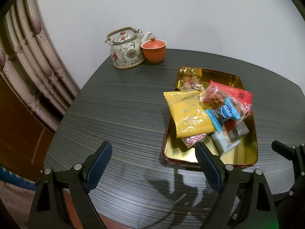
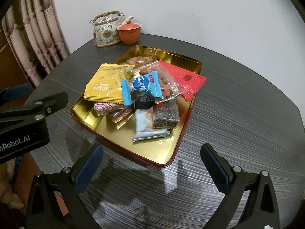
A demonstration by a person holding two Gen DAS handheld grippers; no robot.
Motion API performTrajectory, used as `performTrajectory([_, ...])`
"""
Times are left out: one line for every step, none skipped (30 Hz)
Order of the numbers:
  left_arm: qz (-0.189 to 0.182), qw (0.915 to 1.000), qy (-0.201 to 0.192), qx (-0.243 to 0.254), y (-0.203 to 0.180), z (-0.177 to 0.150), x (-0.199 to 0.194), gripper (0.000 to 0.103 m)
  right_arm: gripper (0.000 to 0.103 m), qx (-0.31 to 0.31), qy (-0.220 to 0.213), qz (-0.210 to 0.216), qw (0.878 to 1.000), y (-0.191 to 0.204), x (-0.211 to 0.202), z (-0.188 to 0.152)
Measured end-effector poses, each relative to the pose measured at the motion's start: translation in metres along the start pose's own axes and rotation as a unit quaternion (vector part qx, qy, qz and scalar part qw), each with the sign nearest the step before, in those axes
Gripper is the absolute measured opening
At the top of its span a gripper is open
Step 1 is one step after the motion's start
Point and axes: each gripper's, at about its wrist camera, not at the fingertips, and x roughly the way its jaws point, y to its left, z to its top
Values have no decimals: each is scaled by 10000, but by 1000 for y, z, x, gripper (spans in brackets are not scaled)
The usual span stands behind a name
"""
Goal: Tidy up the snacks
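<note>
The dark striped table (image 2: 238, 114) carries a gold rectangular tin tray (image 2: 158, 150), its long axis running away from the right gripper (image 2: 151, 164), which seems nearer. Heaped snack packets (image 2: 133, 87) lie ahead of those jaws, forward-right of the left gripper (image 1: 153, 162). Both jaws gape apart, empty.

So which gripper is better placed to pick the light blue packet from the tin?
Probably the right gripper: open, it faces the tin, and the light blue packet lies nearest it. The left gripper points mostly at bare table.

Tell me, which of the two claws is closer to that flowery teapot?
Left. The left gripper hovers over bare table on the teapot's side; the right gripper sits behind the snack tin.
</note>
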Motion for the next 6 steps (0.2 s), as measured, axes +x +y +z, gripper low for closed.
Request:
performTrajectory([-9,10000,-6,5,0,0,0,89,101,-1,2,11,10000,0,0,0])
performTrajectory([-15,10000,-10,11,-1,-1,0,89,101,3,-1,8,10000,0,0,0])
performTrajectory([-13,10000,-14,24,-1,-2,1,89,101,3,-6,9,10000,0,0,0])
performTrajectory([-12,10000,-15,34,0,-1,1,89,101,8,-15,10,10000,0,-1,0])
performTrajectory([-6,10000,-18,39,-1,-2,1,89,101,16,-14,5,10000,0,0,0])
performTrajectory([-11,10000,-22,42,-1,-2,1,89,101,24,-12,5,10000,-1,0,0])
